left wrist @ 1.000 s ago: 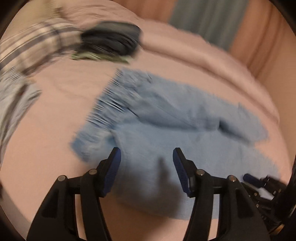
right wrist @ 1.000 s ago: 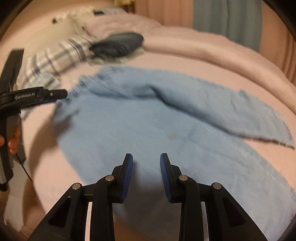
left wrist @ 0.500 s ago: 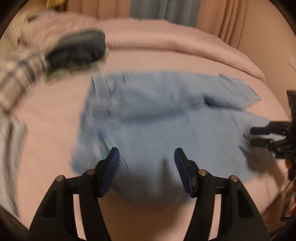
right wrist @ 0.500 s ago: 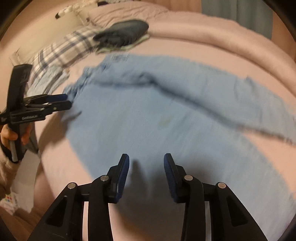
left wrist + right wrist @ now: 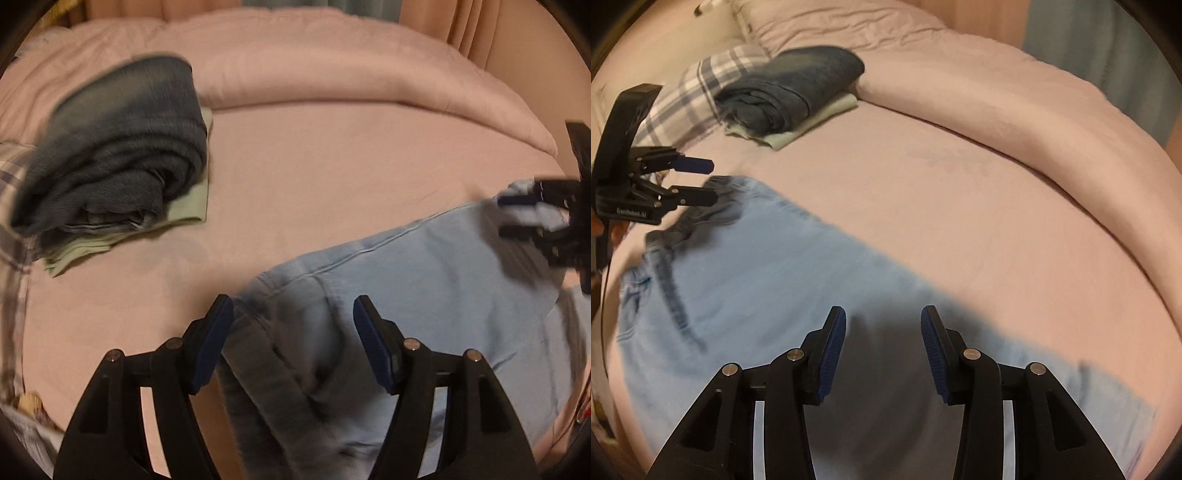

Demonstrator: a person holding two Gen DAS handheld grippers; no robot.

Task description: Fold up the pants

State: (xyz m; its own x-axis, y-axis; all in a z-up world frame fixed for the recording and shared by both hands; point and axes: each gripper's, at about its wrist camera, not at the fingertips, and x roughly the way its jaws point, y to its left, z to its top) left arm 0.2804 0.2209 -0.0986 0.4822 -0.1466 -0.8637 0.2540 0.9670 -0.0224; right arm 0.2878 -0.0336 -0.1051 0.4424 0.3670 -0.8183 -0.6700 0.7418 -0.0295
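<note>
Light blue pants (image 5: 436, 280) lie flat on the pink bed, also seen in the right wrist view (image 5: 768, 273). My left gripper (image 5: 293, 317) is open, low over the waistband end of the pants. It shows at the left of the right wrist view (image 5: 698, 181), open. My right gripper (image 5: 883, 330) is open, low over the leg part of the pants. It shows at the right edge of the left wrist view (image 5: 517, 218), open, with pale cloth seen between its fingers; contact is unclear.
A stack of folded clothes, dark denim (image 5: 118, 147) on a pale green piece (image 5: 184, 206), lies at the far left of the bed (image 5: 332, 162). A plaid pillow (image 5: 687, 96) lies beside it. A rolled pink duvet (image 5: 997, 85) runs along the far side.
Both grippers have moved down and closer to the pants. The left view has swung so the pants sit at lower right. The right gripper's jaws stand wider apart.
</note>
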